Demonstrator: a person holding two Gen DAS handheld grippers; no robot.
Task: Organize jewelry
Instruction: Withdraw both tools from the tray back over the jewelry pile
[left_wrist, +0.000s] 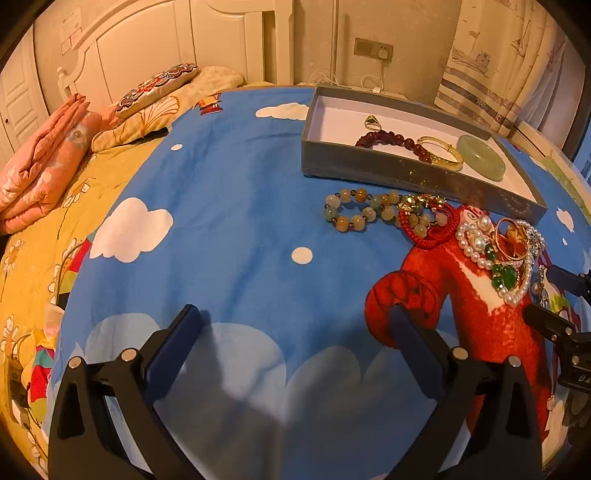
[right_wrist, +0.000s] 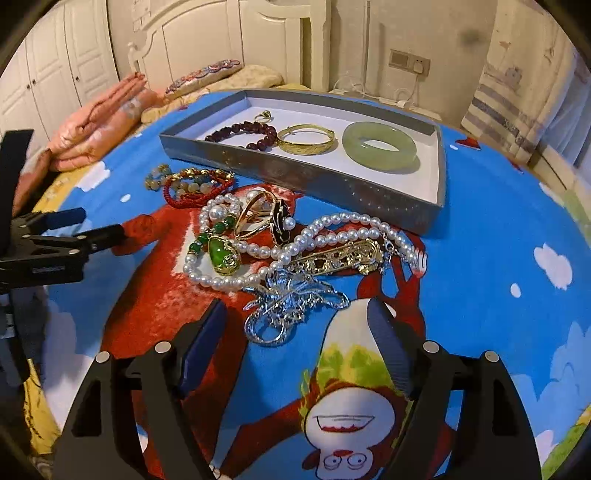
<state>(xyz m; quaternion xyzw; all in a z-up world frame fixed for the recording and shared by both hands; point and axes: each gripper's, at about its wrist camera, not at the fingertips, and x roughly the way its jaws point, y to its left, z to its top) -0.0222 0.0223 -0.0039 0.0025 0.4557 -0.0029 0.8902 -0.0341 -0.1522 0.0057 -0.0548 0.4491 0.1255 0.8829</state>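
A grey box (right_wrist: 295, 173) on the blue bedspread holds a dark red bead bracelet (right_wrist: 243, 131), a gold bangle (right_wrist: 306, 142), a jade bangle (right_wrist: 380, 146) and a small ring (right_wrist: 264, 116). In front of it lies a loose pile: a pearl necklace (right_wrist: 332, 229), a green pendant (right_wrist: 221, 254), a gold brooch (right_wrist: 340, 258), a red cord bracelet (right_wrist: 184, 197) and a silver chain (right_wrist: 291, 314). My right gripper (right_wrist: 295, 306) is open with the silver chain lying between its fingertips, untouched. My left gripper (left_wrist: 293, 314) stands open over bare cloth, left of the pile (left_wrist: 498, 254).
A pale bead bracelet (left_wrist: 354, 210) lies at the pile's left end. Folded pink bedding (left_wrist: 44, 166) and pillows (left_wrist: 155, 88) sit near the white headboard. A curtain (left_wrist: 491, 74) hangs at the right, and a wall socket with cables (left_wrist: 373, 50) is behind the box.
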